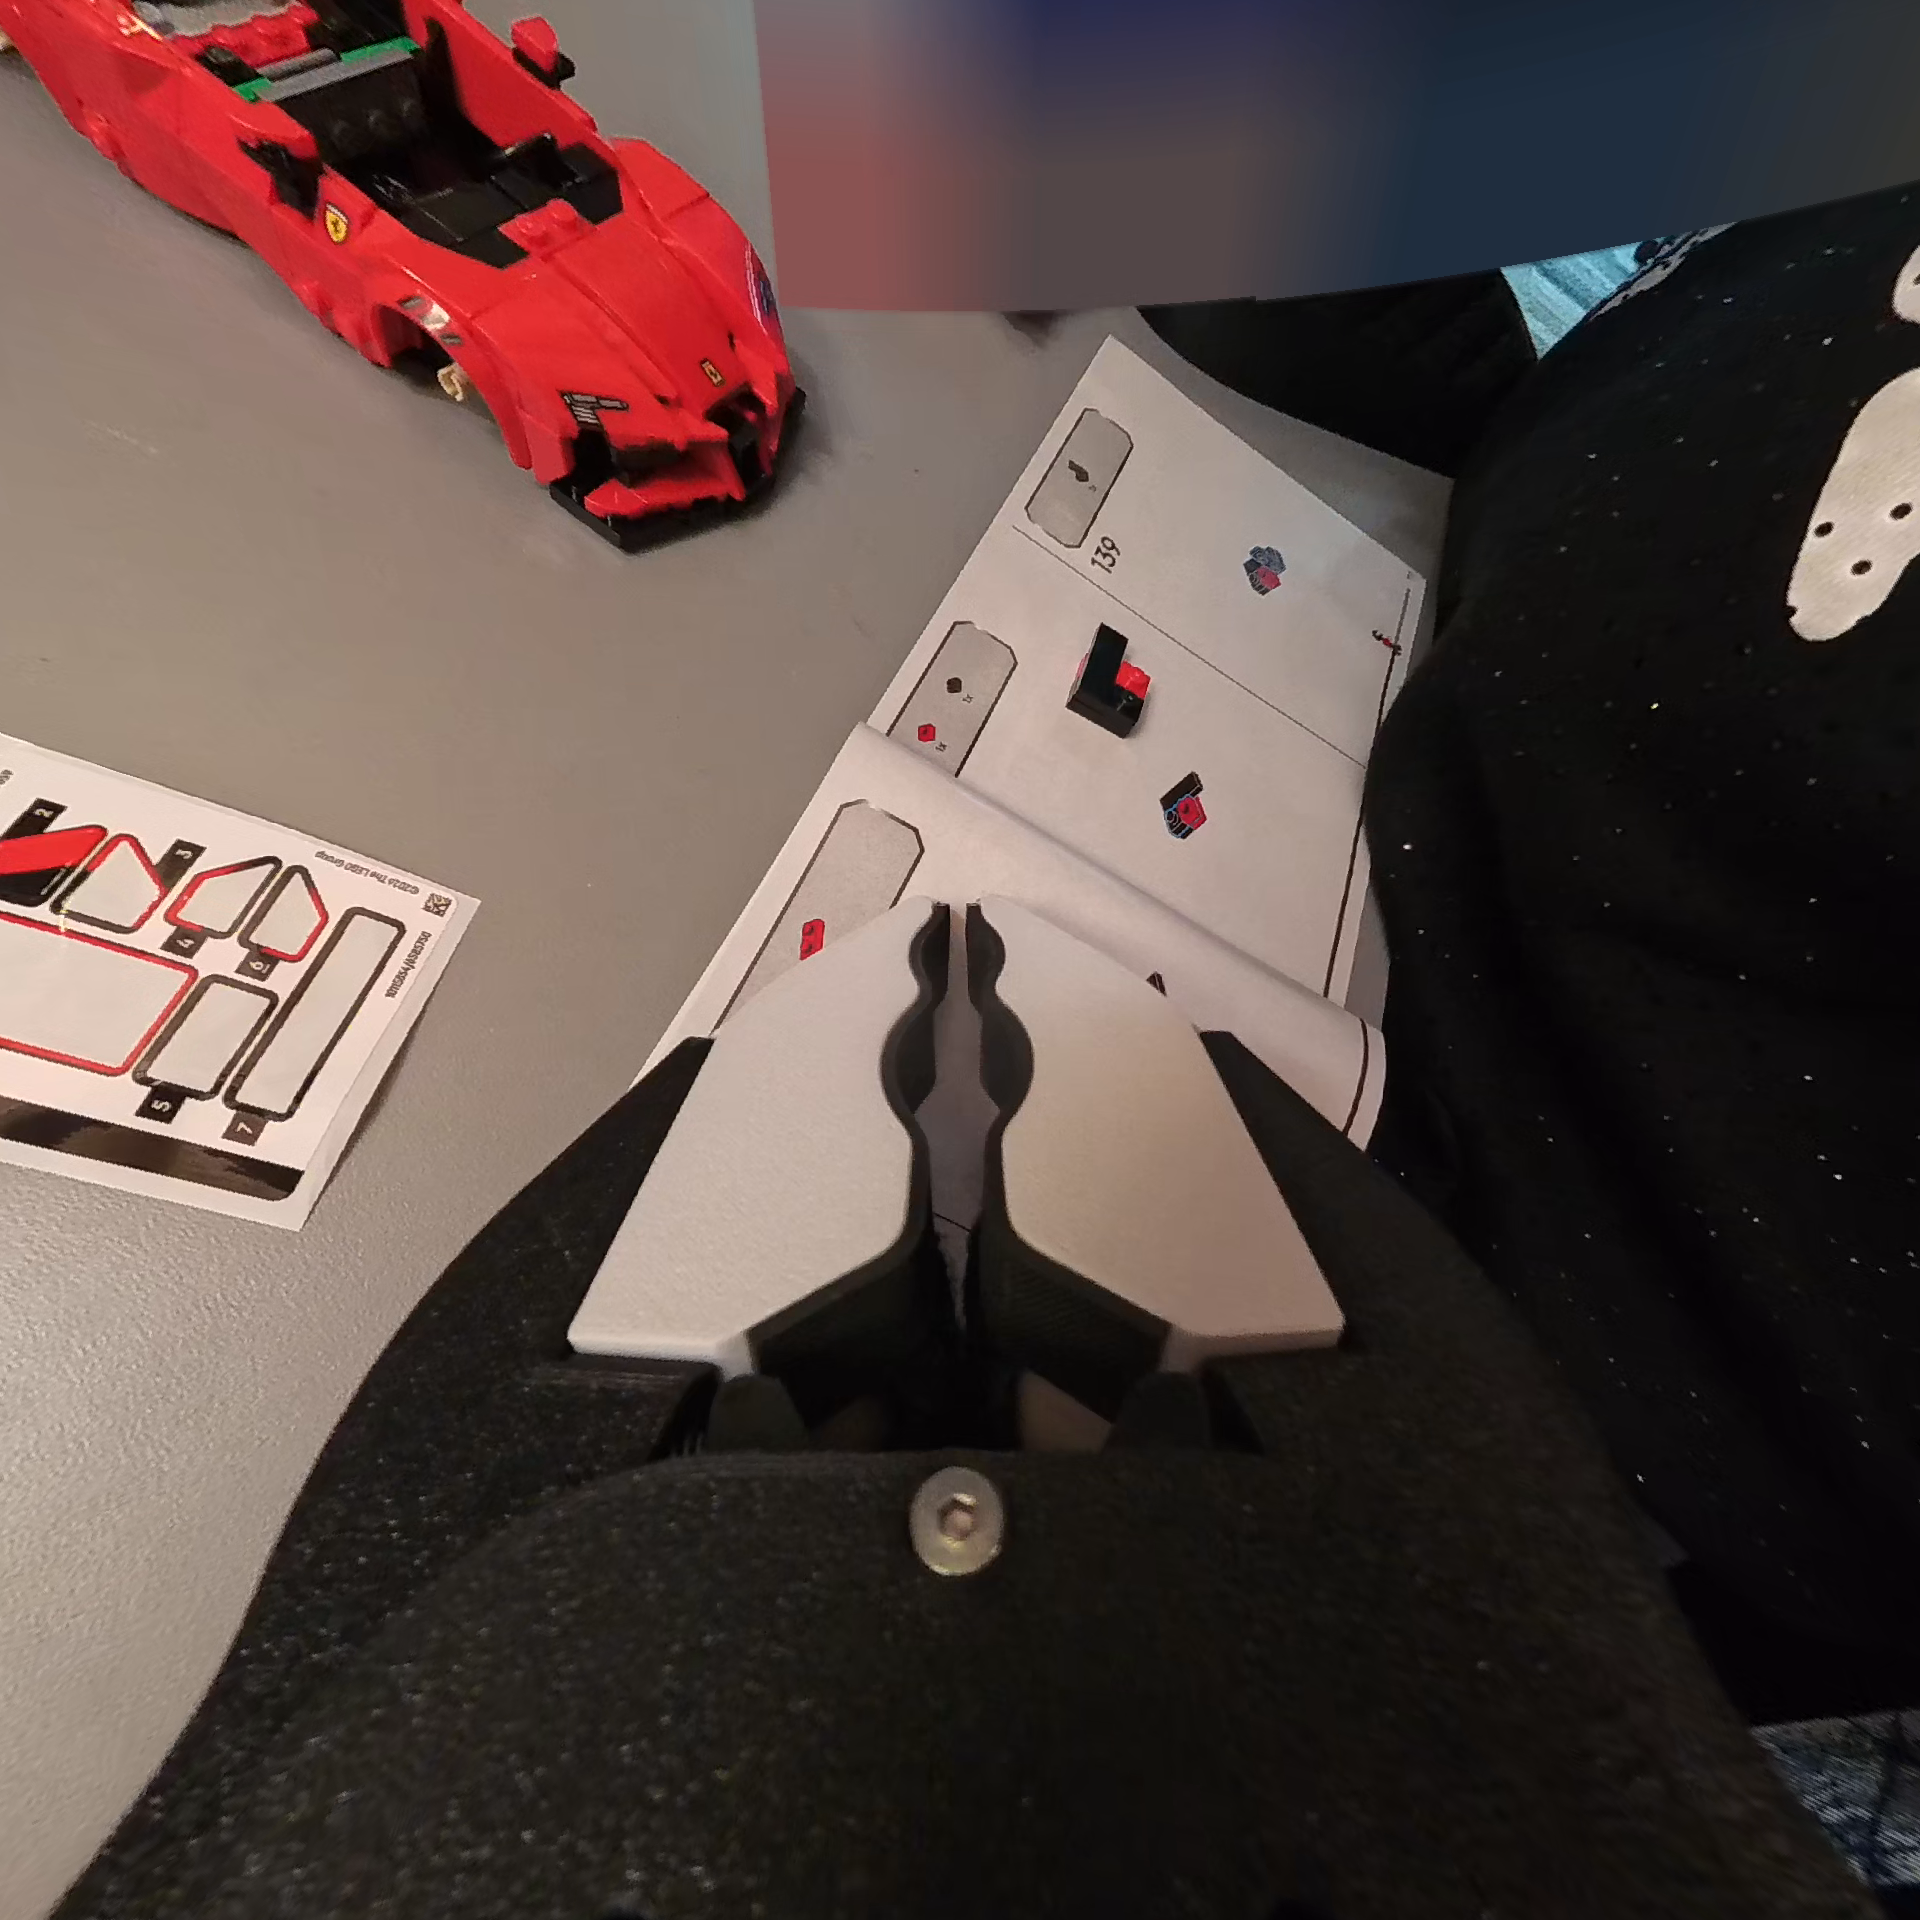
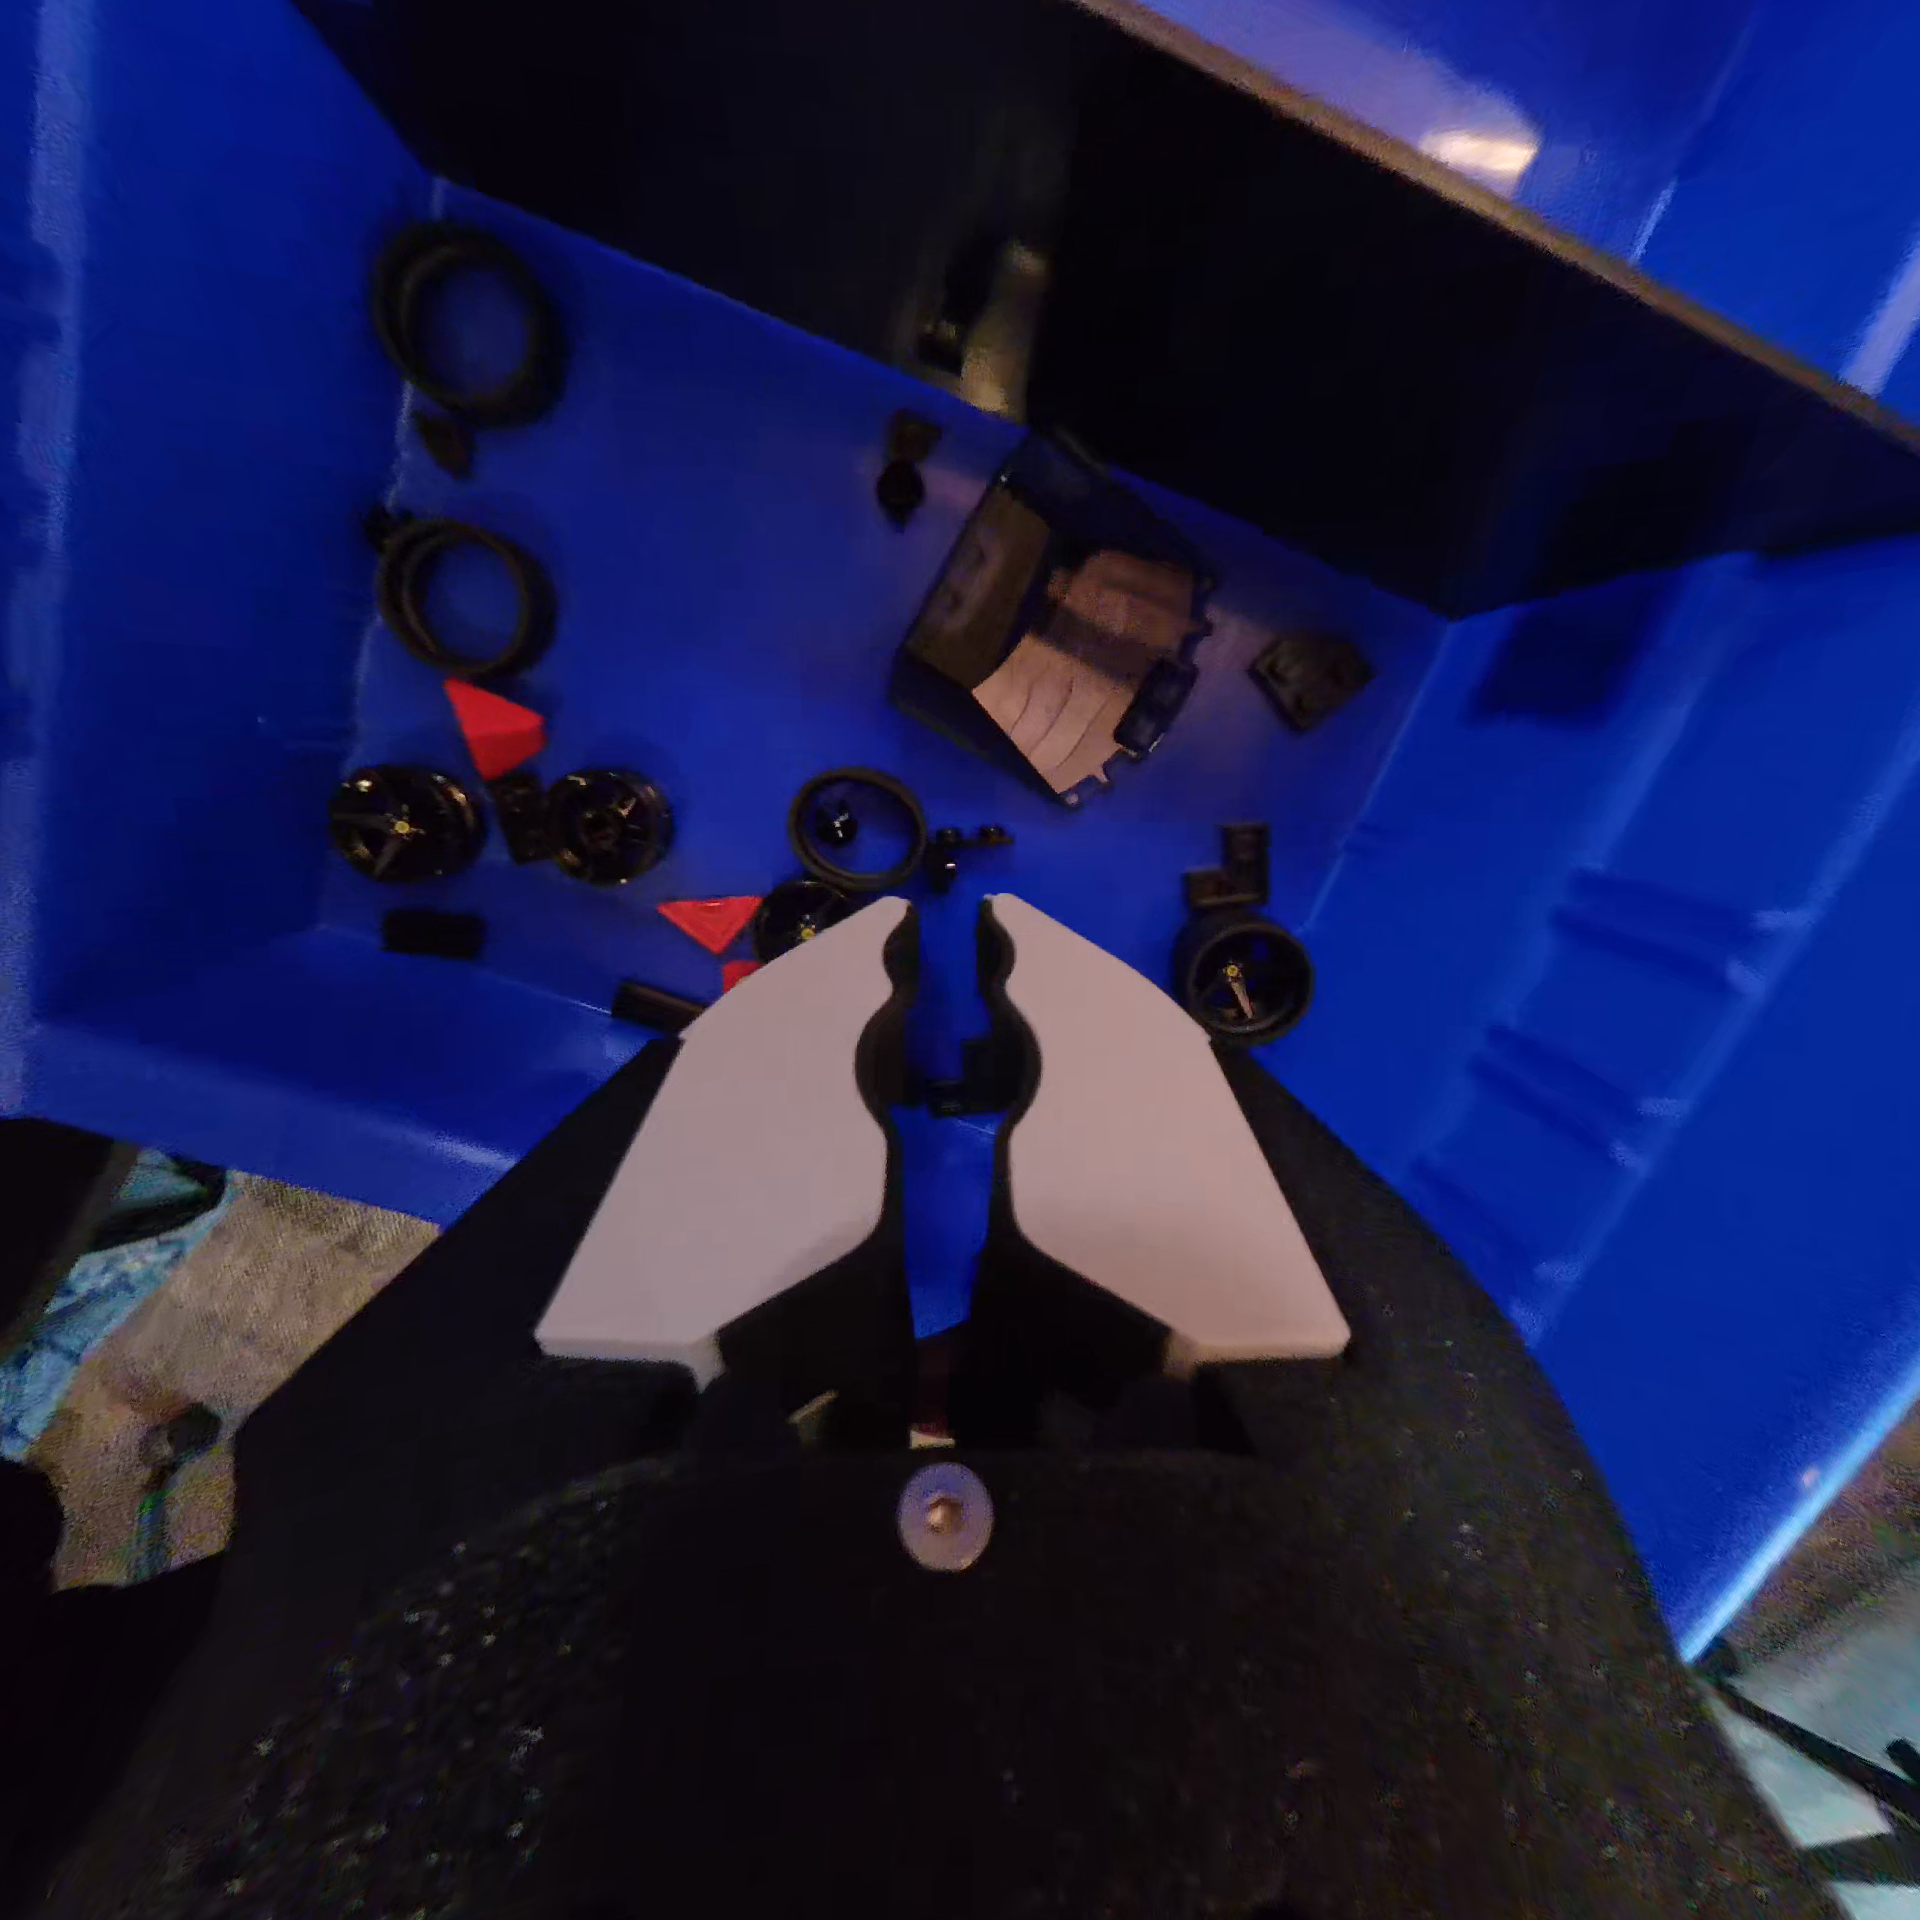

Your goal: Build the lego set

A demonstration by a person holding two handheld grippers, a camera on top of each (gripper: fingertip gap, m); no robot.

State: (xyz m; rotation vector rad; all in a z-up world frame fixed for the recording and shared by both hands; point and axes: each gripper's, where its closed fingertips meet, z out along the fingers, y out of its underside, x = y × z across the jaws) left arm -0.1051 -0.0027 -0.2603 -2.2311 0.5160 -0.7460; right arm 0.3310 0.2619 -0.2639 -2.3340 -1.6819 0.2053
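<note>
In the left wrist view a partly built red Lego car (image 1: 436, 239) stands on the grey table at the top left. An open instruction booklet (image 1: 1195, 582) lies in the middle. A small black and red sub-assembly (image 1: 1110, 684) stands on its page. My left gripper (image 1: 958, 914) is shut and empty, just above a curled page. In the right wrist view my right gripper (image 2: 948, 914) hangs over a blue bin (image 2: 208, 997), jaws a narrow gap apart. A small black piece (image 2: 971, 1075) shows through the gap; whether the fingers touch it is unclear.
A sticker sheet (image 1: 208, 997) lies at the table's left. A person in dark clothing (image 1: 1662, 935) sits close on the right. The bin holds black tyres (image 2: 468, 597), wheels (image 2: 405, 826), red wedges (image 2: 494, 727), a dark windscreen piece (image 2: 1049, 644) and several small black parts. There is about 50 cm between the tips of the two grippers.
</note>
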